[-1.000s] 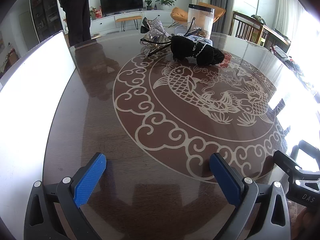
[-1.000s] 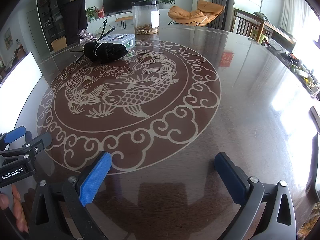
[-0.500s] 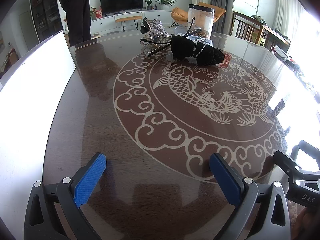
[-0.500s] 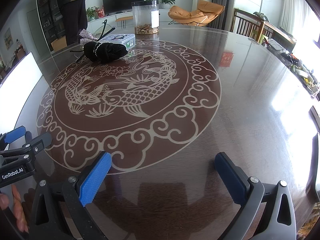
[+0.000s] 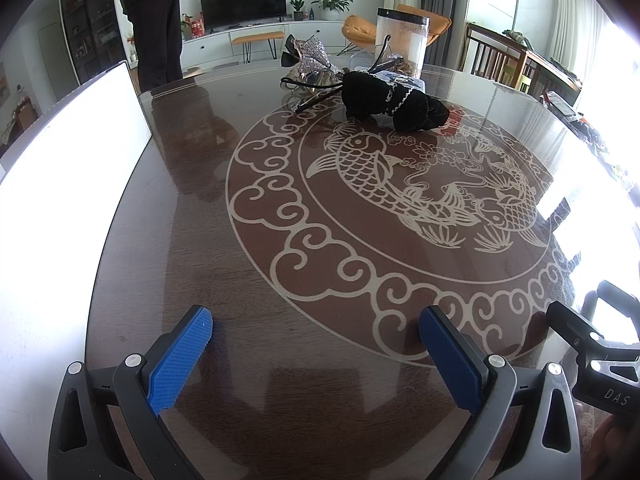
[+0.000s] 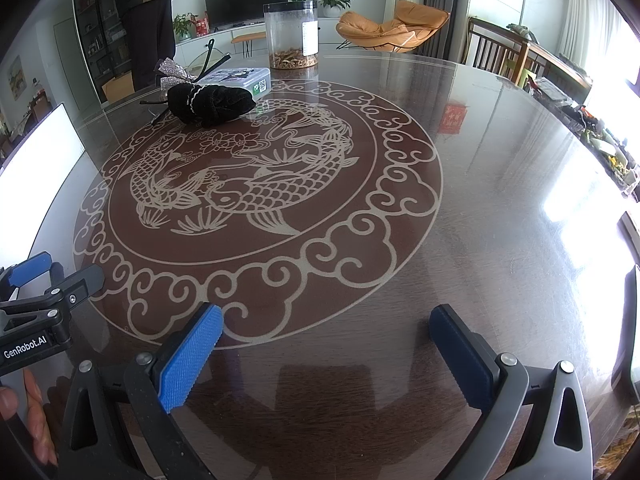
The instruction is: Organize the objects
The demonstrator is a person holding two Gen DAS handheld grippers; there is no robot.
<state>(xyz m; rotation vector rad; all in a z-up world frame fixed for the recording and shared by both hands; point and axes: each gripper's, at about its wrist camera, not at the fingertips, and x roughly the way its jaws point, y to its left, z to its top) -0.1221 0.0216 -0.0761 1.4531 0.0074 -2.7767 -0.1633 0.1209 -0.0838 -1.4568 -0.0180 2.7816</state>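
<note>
Item 1: tall clear plastic cylindrical jar with a black lid (image 6: 291, 34), upper centre of the right wrist view, standing upright at the far side of the table. Contents: a shallow layer of brownish dried pieces at the bottom; the rest is empty. In the left wrist view it stands at upper centre-right, behind the other items.

Item 2: flat rectangular clear plastic box with a printed label (image 6: 237, 79), lid shut, lying just left of and in front of the jar. Contents cannot be made out.

Item 3: black soft fabric bundle with a white trim cord (image 6: 210, 102), lying against the near side of the box, upper left of the right wrist view; in the left wrist view it sits at upper centre (image 5: 394, 100).

Item 4: silver glittery bow on a thin black headband (image 5: 314, 58), just left of and behind the bundle, partly hidden by it.

Support: round dark wooden table with a pale carp-and-cloud inlay under glass (image 6: 480, 200).

Left gripper (image 5: 316, 346): bottom of the left wrist view, low over the near table edge, blue-padded jaws spread wide, nothing between them, well apart from all items.

Right gripper (image 6: 326, 346): bottom of the right wrist view, same low level pose, jaws spread wide and empty. The left gripper's body shows at this view's lower left edge, with fingers (image 6: 36, 428) of the hand behind it.
</note>
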